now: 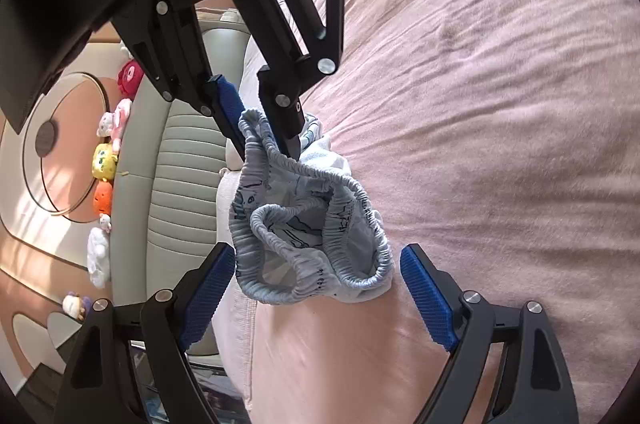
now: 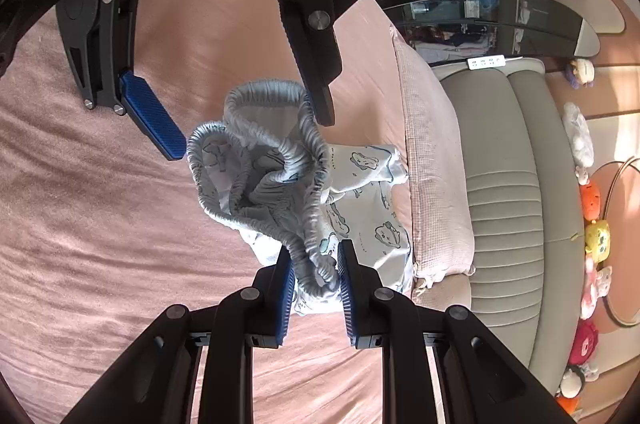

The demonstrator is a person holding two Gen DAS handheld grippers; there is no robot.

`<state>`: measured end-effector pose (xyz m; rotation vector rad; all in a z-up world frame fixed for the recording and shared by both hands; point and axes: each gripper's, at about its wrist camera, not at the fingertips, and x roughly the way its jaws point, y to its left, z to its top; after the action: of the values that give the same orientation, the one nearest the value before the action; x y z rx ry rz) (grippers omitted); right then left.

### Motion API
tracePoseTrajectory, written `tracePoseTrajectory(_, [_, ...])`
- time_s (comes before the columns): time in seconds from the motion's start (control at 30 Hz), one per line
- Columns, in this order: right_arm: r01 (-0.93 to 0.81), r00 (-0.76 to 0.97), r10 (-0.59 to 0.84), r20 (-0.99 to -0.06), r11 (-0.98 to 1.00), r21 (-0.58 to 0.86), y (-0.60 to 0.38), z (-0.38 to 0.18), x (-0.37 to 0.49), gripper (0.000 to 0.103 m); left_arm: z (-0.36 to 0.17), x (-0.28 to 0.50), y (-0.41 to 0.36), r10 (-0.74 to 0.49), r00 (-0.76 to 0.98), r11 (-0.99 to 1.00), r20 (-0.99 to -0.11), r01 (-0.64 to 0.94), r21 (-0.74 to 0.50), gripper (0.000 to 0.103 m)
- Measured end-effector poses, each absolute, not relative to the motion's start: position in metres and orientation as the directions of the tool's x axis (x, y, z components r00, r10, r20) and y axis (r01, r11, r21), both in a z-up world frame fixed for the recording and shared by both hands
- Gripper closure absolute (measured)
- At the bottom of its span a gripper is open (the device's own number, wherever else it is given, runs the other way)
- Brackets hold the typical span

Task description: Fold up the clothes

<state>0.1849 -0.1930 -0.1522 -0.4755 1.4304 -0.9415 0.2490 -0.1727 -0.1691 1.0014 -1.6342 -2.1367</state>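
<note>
Right gripper (image 2: 314, 274) pinches limp, light blue shorts (image 2: 264, 176) by the elastic hem; left gripper (image 1: 316, 288) spread, shorts between its jaws

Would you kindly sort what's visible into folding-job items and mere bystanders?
Job: light blue underwear, right claw clamped on it, open left claw, printed garment beneath.

Bystanders: plush toys, pillow, grey headboard.

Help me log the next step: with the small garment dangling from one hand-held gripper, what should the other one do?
Probably close the open left hand-held gripper on the free elastic edge of the underwear, since only the right hand-held gripper pinches it, leaving it bunched above the pink bed cover.
</note>
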Motion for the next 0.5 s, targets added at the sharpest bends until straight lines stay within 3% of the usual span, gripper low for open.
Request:
tracePoseTrajectory(0.4, [0.276, -0.114, -0.764, -0.635, 0.59, -0.759, -0.204, -0.149, 0.177, 0.084, -0.177, 0.243, -0.176, -0.578, -0.741, -0.234, -0.342, -0.251, 0.939, 0.018])
tracePoseTrajectory(0.5, [0.278, -0.114, -0.76, -0.64, 0.595, -0.755, -0.204, -0.15, 0.177, 0.084, -0.178, 0.244, -0.174, -0.575, -0.736, -0.235, -0.357, -0.27, 0.934, 0.023])
